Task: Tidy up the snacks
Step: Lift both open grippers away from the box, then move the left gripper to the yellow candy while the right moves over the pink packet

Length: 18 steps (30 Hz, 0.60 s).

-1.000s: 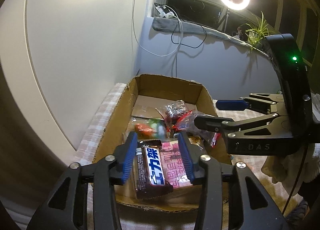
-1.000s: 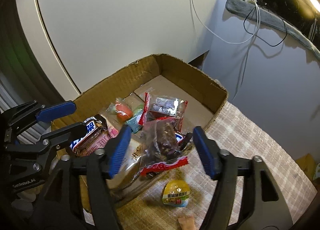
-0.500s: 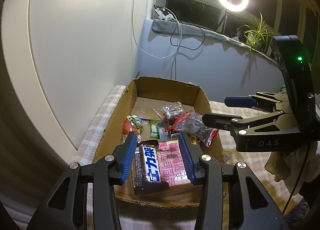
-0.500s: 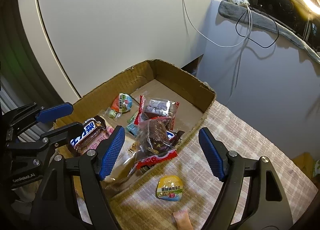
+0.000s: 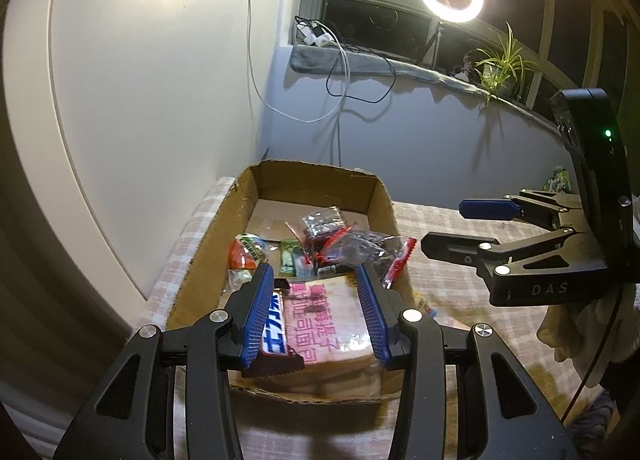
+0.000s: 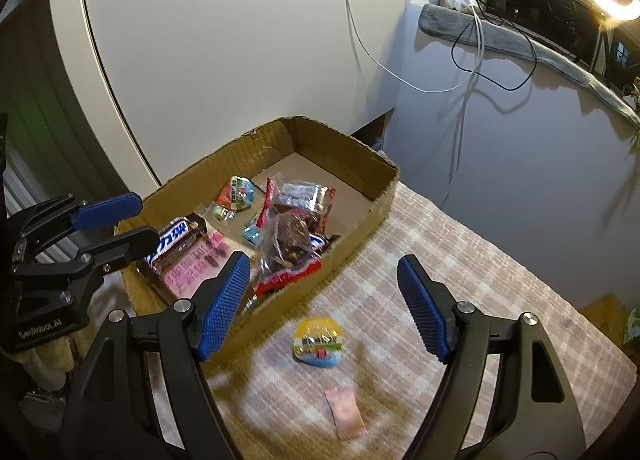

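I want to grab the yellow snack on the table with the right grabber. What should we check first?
1. Right gripper jaws open wide with nothing in them: ok.
2. Yellow snack lies alone on the tablecloth, with nothing on top of it: ok.
3. Yellow snack sits roughly midway between the jaws: ok.
4. Cardboard box has bare floor at its far end for more snacks: ok.
5. Left gripper really gripping the chocolate bar: cannot tell.
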Tool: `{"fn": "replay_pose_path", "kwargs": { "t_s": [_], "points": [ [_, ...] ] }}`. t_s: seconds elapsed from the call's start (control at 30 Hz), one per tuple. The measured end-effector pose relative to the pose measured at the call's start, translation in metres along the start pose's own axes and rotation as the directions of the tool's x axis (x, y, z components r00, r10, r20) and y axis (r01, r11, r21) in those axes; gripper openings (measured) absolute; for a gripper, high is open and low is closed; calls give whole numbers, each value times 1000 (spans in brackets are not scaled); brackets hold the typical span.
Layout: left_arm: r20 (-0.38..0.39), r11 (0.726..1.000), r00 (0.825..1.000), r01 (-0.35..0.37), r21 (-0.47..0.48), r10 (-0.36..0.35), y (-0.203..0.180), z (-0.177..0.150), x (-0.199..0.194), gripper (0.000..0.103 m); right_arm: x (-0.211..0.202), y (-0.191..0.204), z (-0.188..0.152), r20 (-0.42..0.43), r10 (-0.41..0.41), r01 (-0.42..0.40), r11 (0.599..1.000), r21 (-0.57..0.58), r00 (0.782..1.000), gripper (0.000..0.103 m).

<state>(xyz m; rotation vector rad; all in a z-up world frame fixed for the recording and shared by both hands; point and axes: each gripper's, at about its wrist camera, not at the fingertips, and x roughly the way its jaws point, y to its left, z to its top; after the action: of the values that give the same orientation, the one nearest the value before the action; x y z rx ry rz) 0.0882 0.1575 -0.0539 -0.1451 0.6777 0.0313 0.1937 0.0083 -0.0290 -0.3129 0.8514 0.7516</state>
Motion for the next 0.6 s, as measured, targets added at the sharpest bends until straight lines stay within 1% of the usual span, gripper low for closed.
{"fn": "replay_pose_path", "kwargs": {
  "t_s": [0.27,0.37,0.53,0.6],
  "points": [
    [-6,1000,1000,21,9,-21,-16,-4,-6,42,-12,-25,-23,-18,-13,13,1000,20,1000,79],
    [-13,999,999,35,16,-35,-24,-7,-7,42,-12,-34,-37,-41,-7,7,1000,22,999,79],
    [-33,997,997,72,24,-71,-44,-15,-7,42,-9,-39,-62,-79,13,-12,1000,5,997,78],
    [-38,996,996,85,30,-84,-52,-17,-6,42,-7,-37,-73,-100,24,-26,1000,-15,995,71]
  ]
}}
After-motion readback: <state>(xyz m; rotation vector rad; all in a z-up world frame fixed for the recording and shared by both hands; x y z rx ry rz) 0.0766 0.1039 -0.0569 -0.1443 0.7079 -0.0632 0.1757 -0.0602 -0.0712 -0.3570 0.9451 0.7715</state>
